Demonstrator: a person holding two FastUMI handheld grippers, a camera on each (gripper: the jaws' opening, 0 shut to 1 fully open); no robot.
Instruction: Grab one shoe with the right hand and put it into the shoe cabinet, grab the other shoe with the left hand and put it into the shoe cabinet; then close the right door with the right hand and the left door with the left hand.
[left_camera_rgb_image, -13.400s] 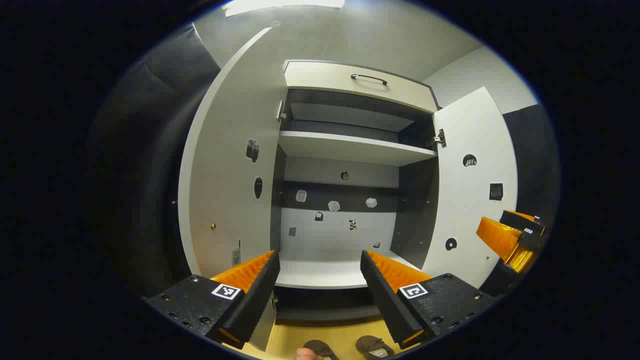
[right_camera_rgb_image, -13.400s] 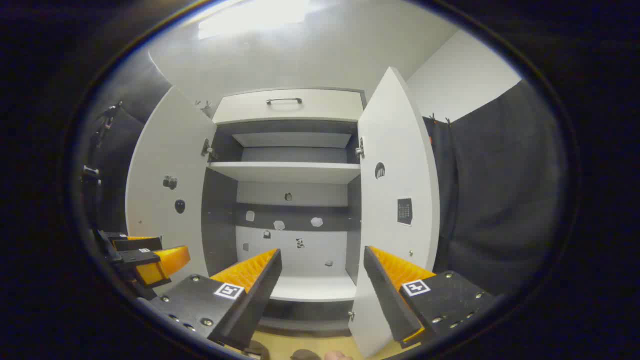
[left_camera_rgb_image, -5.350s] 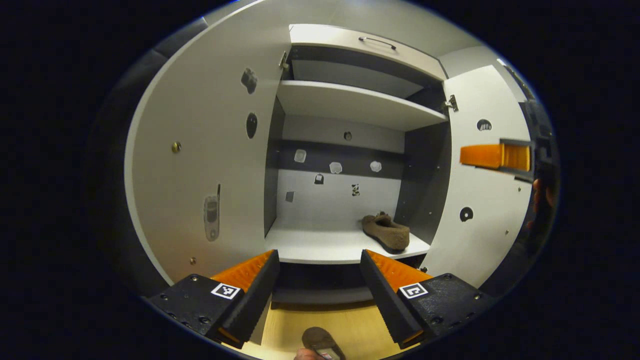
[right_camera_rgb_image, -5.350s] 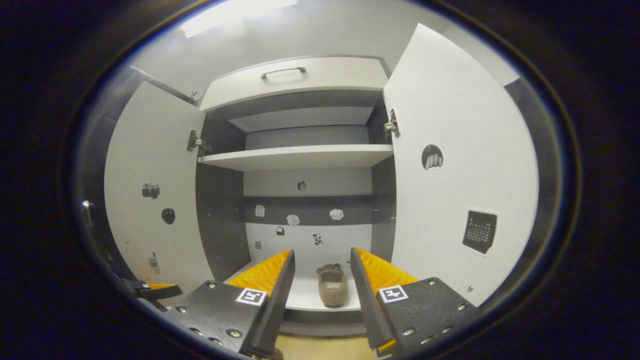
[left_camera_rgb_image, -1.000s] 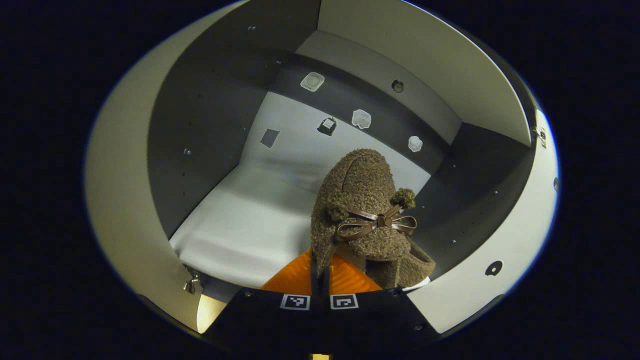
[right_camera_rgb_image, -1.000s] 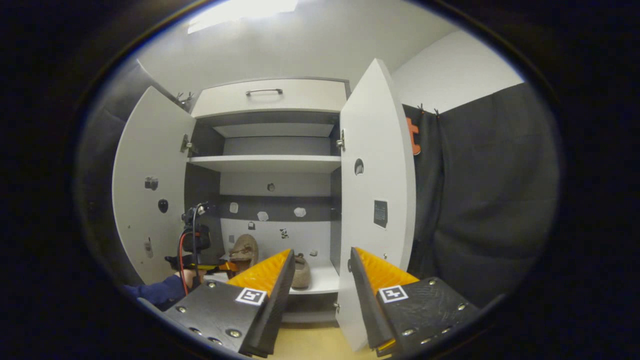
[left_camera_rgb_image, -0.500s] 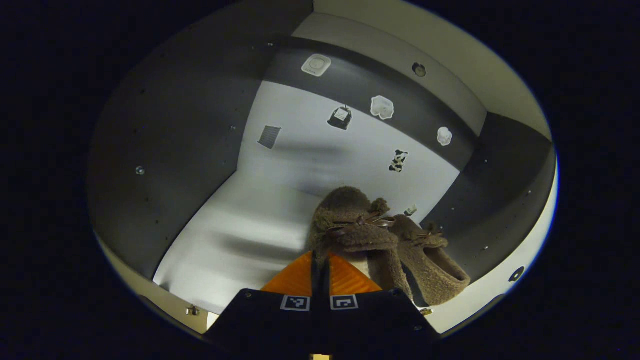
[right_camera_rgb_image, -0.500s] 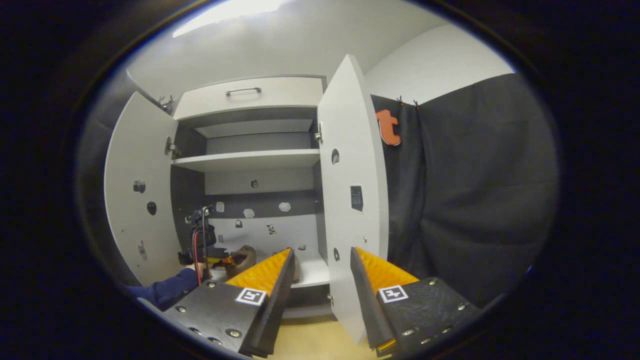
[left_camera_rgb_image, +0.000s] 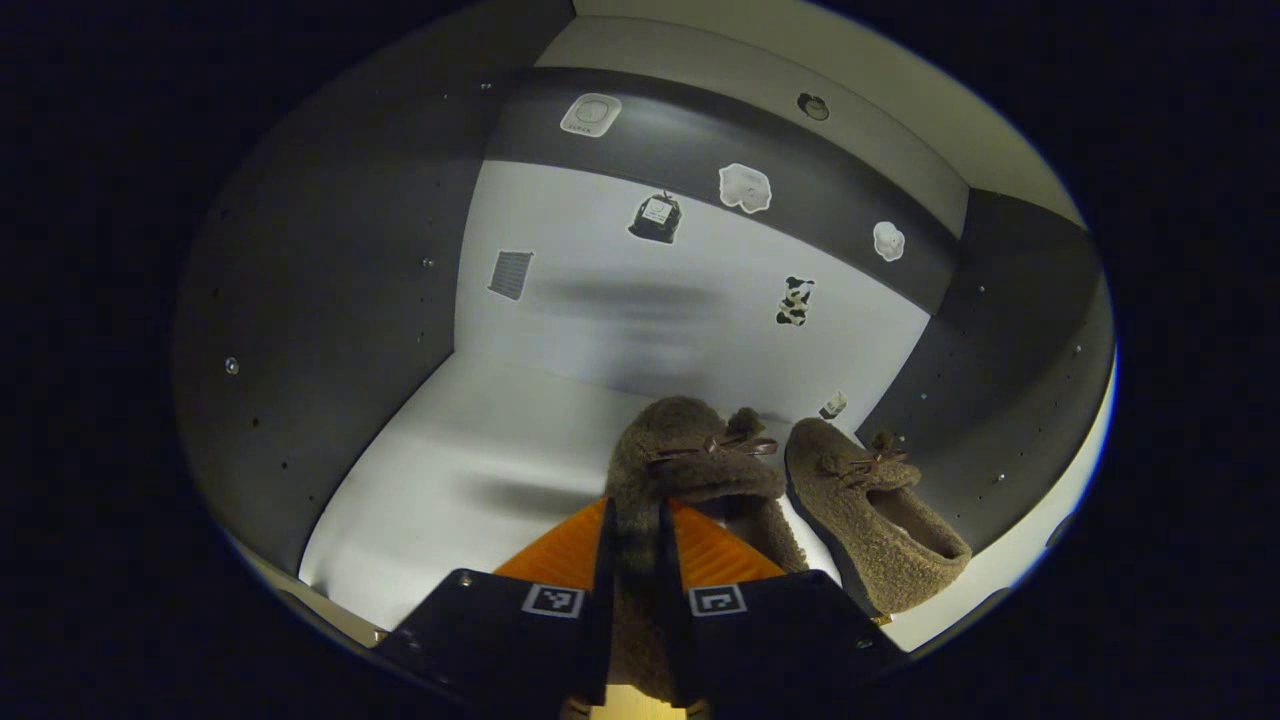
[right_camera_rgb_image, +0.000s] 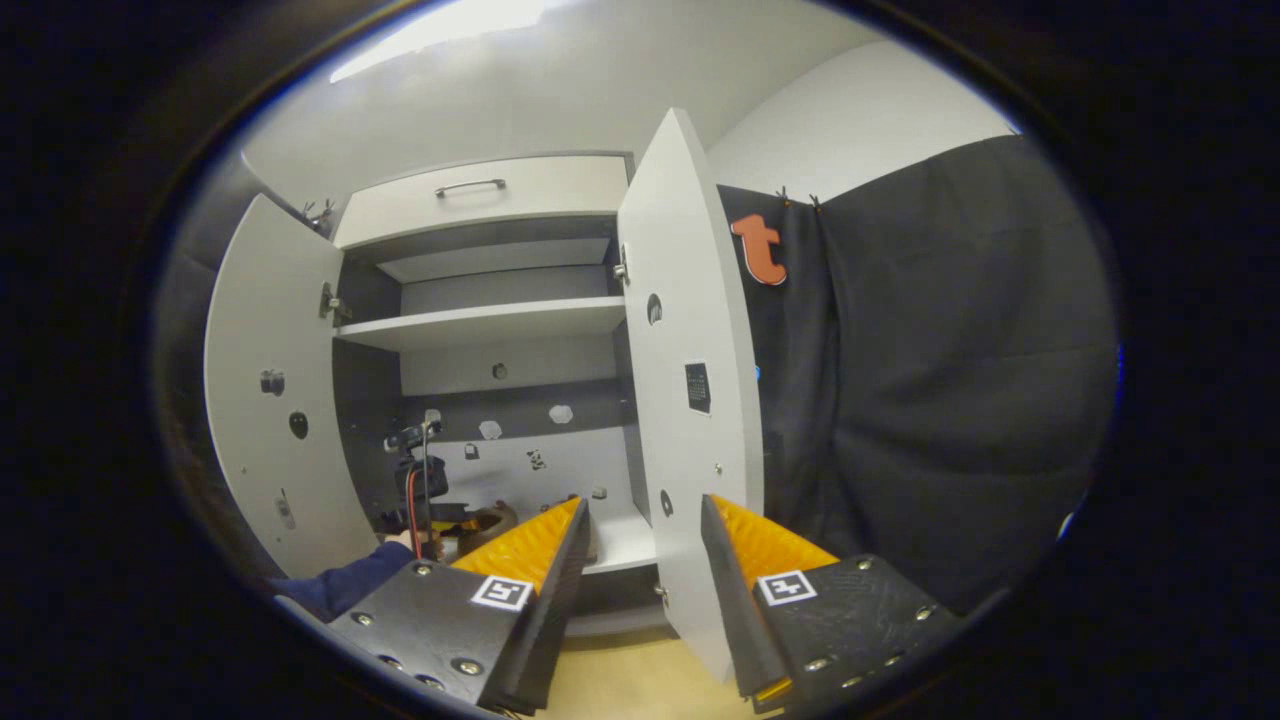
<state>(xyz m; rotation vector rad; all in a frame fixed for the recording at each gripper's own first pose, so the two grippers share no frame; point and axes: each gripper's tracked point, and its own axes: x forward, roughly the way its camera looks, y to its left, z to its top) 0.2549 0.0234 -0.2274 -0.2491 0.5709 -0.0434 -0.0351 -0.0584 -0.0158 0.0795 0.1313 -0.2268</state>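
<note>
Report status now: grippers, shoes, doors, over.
Left gripper shut on second shoe, low on bottom shelf beside first shoe. Right gripper open, empty, before right door. Both doors open.

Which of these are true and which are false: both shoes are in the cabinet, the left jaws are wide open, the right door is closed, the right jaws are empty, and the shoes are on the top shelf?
1. Both shoes are in the cabinet. True: the held shoe and the second shoe sit side by side on the lower shelf.
2. The left jaws are wide open. False: the left gripper is nearly shut, with the shoe's heel between its jaws.
3. The right door is closed. False: the right door stands open.
4. The right jaws are empty. True: the right gripper is open, holding nothing.
5. The shoes are on the top shelf. False: the upper shelf carries no shoes.
</note>
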